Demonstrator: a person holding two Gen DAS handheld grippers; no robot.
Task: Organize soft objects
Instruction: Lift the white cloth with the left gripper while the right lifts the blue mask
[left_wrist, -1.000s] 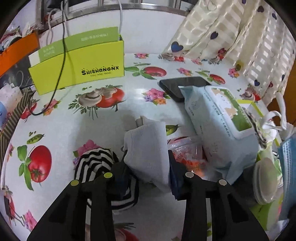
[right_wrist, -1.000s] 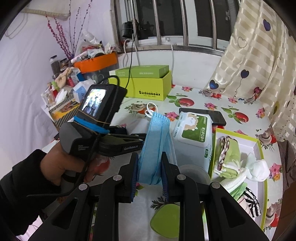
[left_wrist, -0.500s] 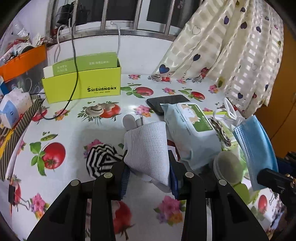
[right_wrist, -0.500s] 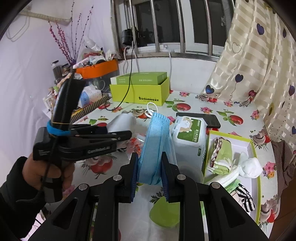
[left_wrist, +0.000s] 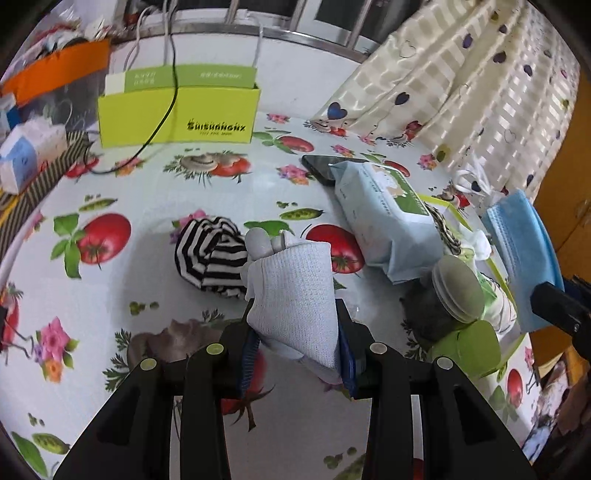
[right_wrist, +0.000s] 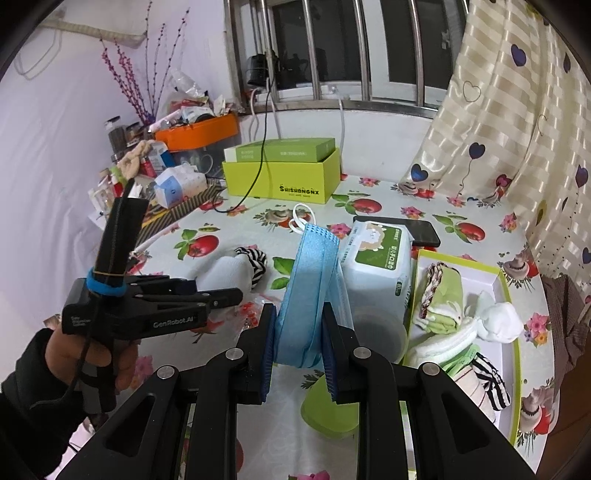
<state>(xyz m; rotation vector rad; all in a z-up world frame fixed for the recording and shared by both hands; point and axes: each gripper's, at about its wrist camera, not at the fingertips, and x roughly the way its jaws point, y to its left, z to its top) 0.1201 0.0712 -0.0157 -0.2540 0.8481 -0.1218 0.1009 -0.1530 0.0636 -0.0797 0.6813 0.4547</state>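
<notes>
The pale grey ribbed knit sock (left_wrist: 295, 295) looks soft and matt between the matt black plastic left gripper (left_wrist: 295, 354) and its blue ribbed pads (left_wrist: 248, 354). Just left of it, the black-and-white striped knit cloth (left_wrist: 210, 260) is matt too. The pleated blue non-woven face mask (right_wrist: 308, 295) appears faintly papery. The glossy fruit-printed plastic tablecloth (left_wrist: 147, 229) shines, as does the smooth pale blue wet-wipe pack (left_wrist: 384, 221).

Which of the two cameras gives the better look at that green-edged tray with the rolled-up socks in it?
The right wrist view. There the tray lies open to the camera, with rolled socks plainly inside. In the left wrist view only a sliver of the tray shows, mostly hidden behind the wipes pack and a round lid.
</notes>
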